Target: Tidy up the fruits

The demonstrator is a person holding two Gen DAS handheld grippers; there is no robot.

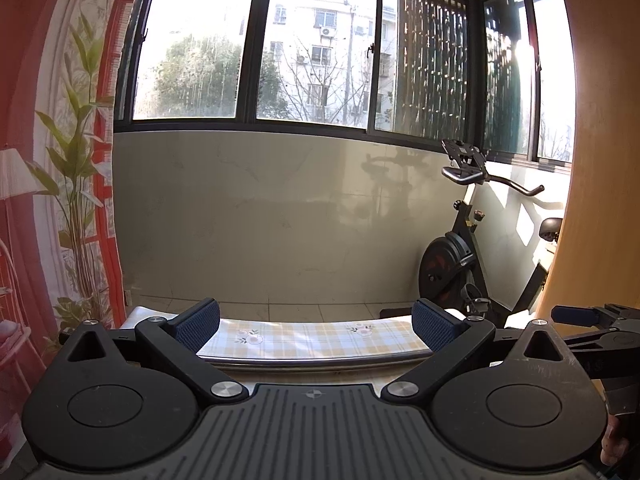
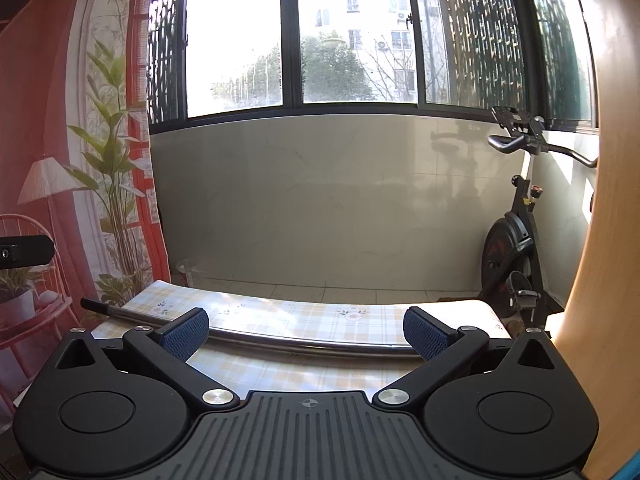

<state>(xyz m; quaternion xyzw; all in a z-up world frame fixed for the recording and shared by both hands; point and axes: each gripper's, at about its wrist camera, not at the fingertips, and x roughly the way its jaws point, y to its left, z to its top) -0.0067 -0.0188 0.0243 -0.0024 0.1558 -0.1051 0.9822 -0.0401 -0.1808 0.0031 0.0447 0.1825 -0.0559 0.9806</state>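
No fruit shows in either view. My left gripper (image 1: 316,326) is open, its blue-padded fingers (image 1: 198,324) wide apart with nothing between them, held level above a table with a yellow checked floral cloth (image 1: 312,340). My right gripper (image 2: 306,334) is open too, empty, over the same cloth (image 2: 300,320). The right gripper's dark body (image 1: 592,324) appears at the right edge of the left wrist view. Both cameras look out across the table at a wall and windows.
A metal bar (image 2: 280,342) runs along the table's far part. Beyond stand a pale tiled wall (image 1: 260,216), large windows, an exercise bike (image 1: 460,256) at the right, a printed red curtain with plants (image 2: 80,160) at the left, and an orange curved panel (image 1: 592,160).
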